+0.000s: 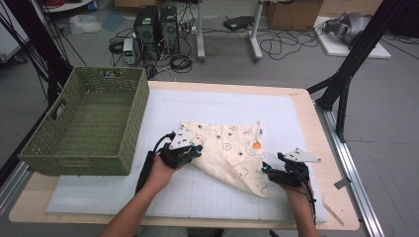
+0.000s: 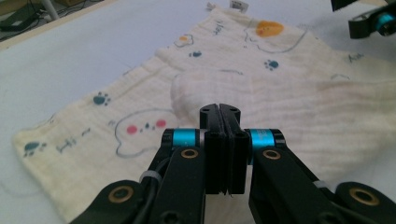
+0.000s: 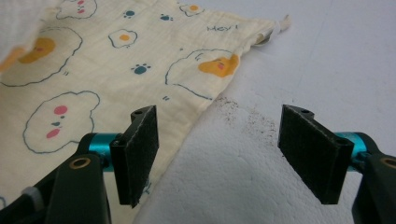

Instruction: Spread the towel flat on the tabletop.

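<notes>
White mat covers the worktop [image 1: 316, 128]; a printed cloth [image 1: 227, 148] lies on it, beside a green basket [image 1: 89, 123]. Left hand-held gripper [image 2: 219, 109] is closed, seemingly pinching a cloth fold — lift it slowly. Right hand-held gripper [image 3: 217, 144] stands wide at the cloth's edge — it should hold that edge down.

Cream muslin cloth [image 1: 228, 150] with printed fried eggs, blue paw prints and cloud faces lies on white gridded mat, near centre, right of green basket. Partly folded: one layer doubled over, outline roughly triangular, point toward front right. Small label at far corner. Surface crinkled; raised pucker [image 2: 201, 91] near left edge. Near right edge flat on mat.
</notes>
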`<action>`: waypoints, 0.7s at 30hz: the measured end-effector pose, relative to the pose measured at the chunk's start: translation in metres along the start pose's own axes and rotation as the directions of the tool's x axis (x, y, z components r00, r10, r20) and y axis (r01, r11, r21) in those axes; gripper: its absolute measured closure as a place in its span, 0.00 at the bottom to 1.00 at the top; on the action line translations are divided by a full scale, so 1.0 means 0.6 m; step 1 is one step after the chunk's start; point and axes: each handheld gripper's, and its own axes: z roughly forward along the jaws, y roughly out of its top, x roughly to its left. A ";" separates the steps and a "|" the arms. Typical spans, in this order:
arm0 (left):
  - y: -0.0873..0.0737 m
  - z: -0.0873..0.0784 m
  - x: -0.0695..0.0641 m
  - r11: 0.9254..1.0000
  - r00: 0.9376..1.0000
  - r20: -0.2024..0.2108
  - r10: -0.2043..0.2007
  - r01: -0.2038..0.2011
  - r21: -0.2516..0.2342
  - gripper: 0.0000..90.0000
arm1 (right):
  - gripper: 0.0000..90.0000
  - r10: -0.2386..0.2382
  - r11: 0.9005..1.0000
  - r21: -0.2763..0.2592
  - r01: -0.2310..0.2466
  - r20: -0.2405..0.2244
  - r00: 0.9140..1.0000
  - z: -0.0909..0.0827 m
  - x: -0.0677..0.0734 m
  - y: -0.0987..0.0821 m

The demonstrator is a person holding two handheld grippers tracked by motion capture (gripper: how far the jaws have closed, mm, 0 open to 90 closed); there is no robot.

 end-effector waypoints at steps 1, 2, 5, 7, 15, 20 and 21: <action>-0.008 -0.008 0.000 1.000 1.000 0.003 0.004 -0.004 0.002 0.98 | 0.32 -0.007 1.000 -0.003 0.007 0.002 1.000 0.000 0.002 0.002; -0.016 -0.018 0.001 1.000 1.000 0.012 -0.007 0.007 -0.006 0.98 | 0.32 -0.007 1.000 -0.002 0.007 -0.001 1.000 0.000 0.004 0.003; -0.039 -0.044 -0.002 0.999 0.999 0.023 -0.031 0.031 -0.007 0.98 | 0.32 -0.021 1.000 0.001 0.021 -0.001 1.000 0.004 0.010 0.005; -0.055 -0.057 -0.006 0.999 0.999 0.024 -0.040 0.040 0.002 0.98 | 0.32 -0.029 1.000 0.007 0.029 -0.004 1.000 0.006 0.012 0.006; -0.078 -0.088 -0.014 0.993 0.990 0.071 -0.119 0.117 0.027 0.64 | 0.32 -0.047 0.999 0.026 0.047 -0.012 0.999 0.014 0.023 0.008; -0.070 -0.118 0.011 0.981 0.982 -0.006 -0.188 0.187 -0.046 0.46 | 0.38 -0.050 0.997 0.061 0.051 -0.028 0.998 0.020 0.029 0.008; -0.070 -0.121 0.017 0.980 0.981 -0.023 -0.195 0.194 -0.054 0.46 | 0.40 -0.048 0.996 0.070 0.051 -0.034 0.998 0.022 0.030 0.008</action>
